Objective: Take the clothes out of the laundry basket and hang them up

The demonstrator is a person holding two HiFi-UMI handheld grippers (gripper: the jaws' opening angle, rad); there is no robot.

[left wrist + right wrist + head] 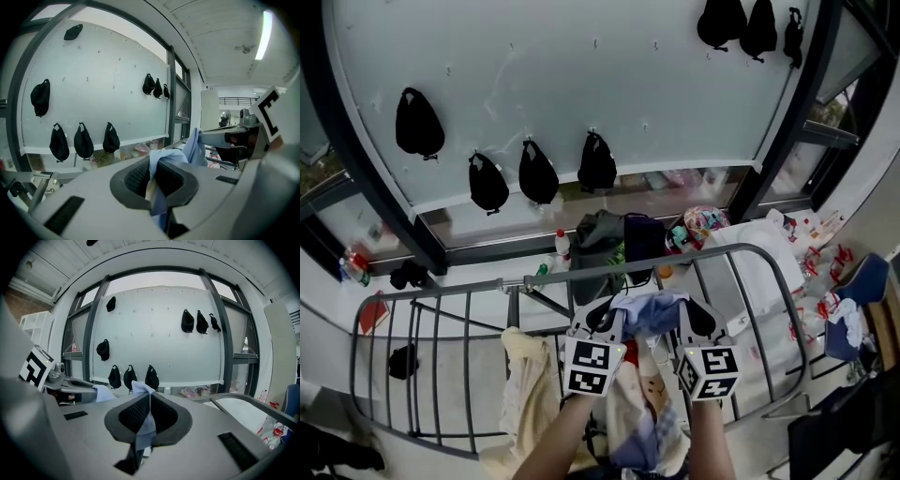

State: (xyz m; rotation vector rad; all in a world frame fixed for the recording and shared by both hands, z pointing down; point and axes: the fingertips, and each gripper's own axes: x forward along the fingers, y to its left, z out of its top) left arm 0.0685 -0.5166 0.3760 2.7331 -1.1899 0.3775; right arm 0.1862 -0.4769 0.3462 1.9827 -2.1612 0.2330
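A light blue garment (649, 313) is stretched between my two grippers above the grey drying rack (441, 292); the rest of it, with a pale printed part, hangs down between my arms. My left gripper (613, 323) is shut on one edge of the blue cloth (161, 161). My right gripper (679, 322) is shut on the other edge (143, 420). In the left gripper view the right gripper's jaws (220, 137) hold the cloth a short way off. A cream cloth (528, 375) is draped over the rack at my left.
The rack's curved end rail (769, 258) runs just beyond the grippers. Black bags (537, 172) hang on a white board behind. Clutter, bottles and a dark bag (600, 239) lie on the floor by the window. A blue chair (858, 314) stands at the right.
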